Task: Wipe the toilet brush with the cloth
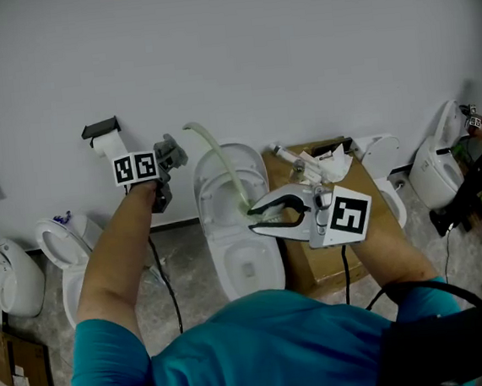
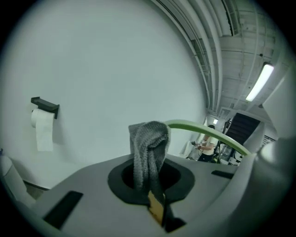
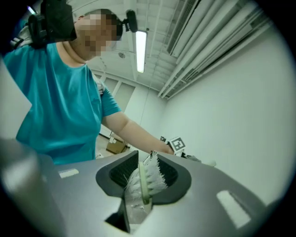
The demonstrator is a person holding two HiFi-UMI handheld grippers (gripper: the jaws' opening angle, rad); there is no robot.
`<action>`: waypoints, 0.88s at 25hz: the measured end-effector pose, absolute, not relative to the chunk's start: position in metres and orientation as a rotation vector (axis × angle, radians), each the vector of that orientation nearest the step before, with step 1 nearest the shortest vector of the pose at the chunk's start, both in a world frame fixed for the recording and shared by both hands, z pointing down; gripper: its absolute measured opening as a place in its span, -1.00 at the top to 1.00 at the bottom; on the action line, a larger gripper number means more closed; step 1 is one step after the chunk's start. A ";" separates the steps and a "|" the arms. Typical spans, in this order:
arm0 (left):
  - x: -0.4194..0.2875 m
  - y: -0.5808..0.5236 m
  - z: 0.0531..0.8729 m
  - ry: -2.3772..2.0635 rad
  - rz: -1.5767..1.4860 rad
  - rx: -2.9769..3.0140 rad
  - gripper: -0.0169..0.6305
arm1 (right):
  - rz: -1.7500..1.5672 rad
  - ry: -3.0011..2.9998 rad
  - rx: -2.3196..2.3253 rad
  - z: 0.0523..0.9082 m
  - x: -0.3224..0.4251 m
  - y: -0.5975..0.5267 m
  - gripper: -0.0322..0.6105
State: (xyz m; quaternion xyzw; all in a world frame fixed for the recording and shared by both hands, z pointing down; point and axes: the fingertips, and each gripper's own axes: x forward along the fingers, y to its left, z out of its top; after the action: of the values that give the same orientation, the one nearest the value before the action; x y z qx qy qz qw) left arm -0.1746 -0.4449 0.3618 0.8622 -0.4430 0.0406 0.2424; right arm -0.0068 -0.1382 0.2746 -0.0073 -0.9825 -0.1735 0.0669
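**One brush, one cloth, one in each gripper**

Head view: two grippers, one brush, one cloth. The right gripper has its fingers closed on the head of the brush, above the bowl of the middle toilet. The green handle bows from there up and to the left towards the wall, and its free end lies near the left gripper. That gripper holds the grey cloth. I count five toilets along the wall, one box and one paper roll.

Left gripper view: the fingers pinch the cloth, which stands up in a bunch. The handle runs behind it, sloping down to the right.

Right gripper view: the fingers clamp the white bristles, and the green spine points away from the camera.
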 end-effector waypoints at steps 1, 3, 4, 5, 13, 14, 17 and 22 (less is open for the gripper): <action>-0.163 -0.435 0.362 -1.170 0.132 2.390 0.88 | -0.468 -2.997 0.017 0.270 -0.001 -0.149 0.64; -0.131 -0.409 0.360 -1.060 0.168 2.474 0.88 | -0.381 -3.066 0.074 0.261 0.012 -0.171 0.64; -0.113 -0.394 0.357 -0.998 0.175 2.520 0.88 | -0.331 -3.106 0.100 0.257 0.018 -0.179 0.64; -0.096 -0.379 0.353 -0.939 0.176 2.568 0.88 | -0.267 -3.149 0.128 0.252 0.023 -0.187 0.64; -0.008 -0.291 0.314 -0.657 0.214 2.909 0.88 | 0.204 -3.333 0.235 0.244 0.041 -0.227 0.64; -0.006 -0.288 0.307 -0.677 0.255 2.975 0.88 | 0.204 -3.323 0.232 0.246 0.039 -0.227 0.64; 0.001 -0.275 0.288 -0.645 0.395 3.142 0.88 | 0.078 -3.248 0.186 0.255 0.031 -0.216 0.64; 0.020 -0.252 0.286 -0.413 0.588 3.226 0.88 | -0.080 -3.169 0.124 0.263 0.019 -0.203 0.64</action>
State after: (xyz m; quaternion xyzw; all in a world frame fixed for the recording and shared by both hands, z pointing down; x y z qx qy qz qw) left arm 0.0197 -0.2519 0.2864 0.9728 -0.1245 0.1773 -0.0815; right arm 0.0189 -0.2033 0.2632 0.0392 -0.9988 -0.0251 -0.0156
